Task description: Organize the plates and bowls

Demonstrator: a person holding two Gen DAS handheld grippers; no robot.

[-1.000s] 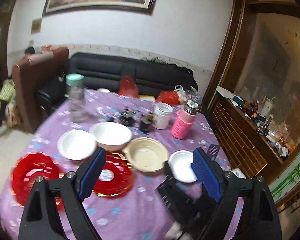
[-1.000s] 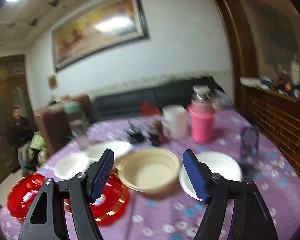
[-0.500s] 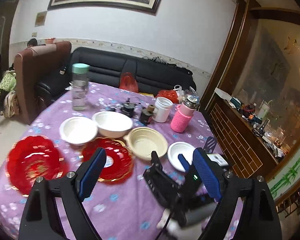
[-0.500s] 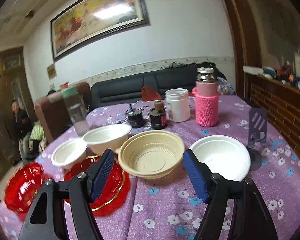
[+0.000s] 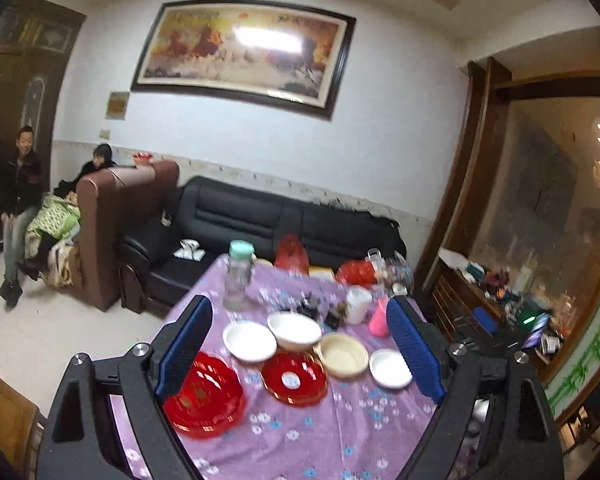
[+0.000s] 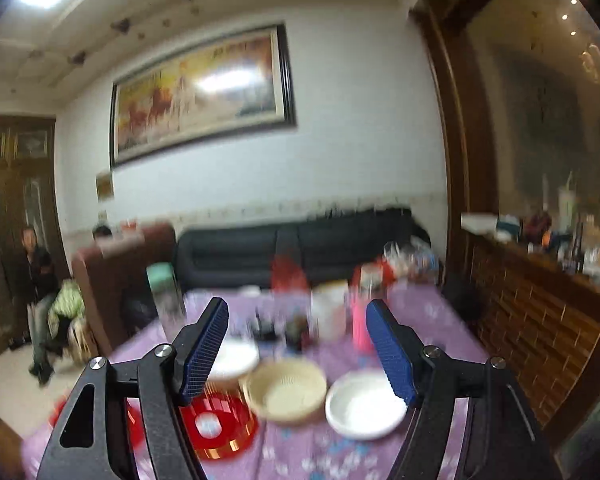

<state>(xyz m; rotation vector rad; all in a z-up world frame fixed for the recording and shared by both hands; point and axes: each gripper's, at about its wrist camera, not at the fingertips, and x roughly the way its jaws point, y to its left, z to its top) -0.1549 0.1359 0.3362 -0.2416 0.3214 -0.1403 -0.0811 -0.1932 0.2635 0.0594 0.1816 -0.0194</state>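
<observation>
Plates [image 5: 294, 372] below raised, empty, wide-spread grippers [image 5: 299, 348]

Black sofa [image 5: 260, 220], framed painting [image 5: 240, 50], 2 seated people [image 5: 20, 184], clear bottle [image 5: 238, 276], pink flask [image 5: 378, 320], purple tablecloth [image 5: 320, 432].

The right wrist view is smeared throughout: beyond the fingers [image 6: 204, 350], the small dark jars [image 6: 278, 326] and the white jar [image 6: 330, 310] lose their outlines. Its left finger covers part of a white bowl [image 6: 236, 356]. In the left wrist view, the left finger [image 5: 186, 346] overlaps one red plate [image 5: 204, 398]
</observation>
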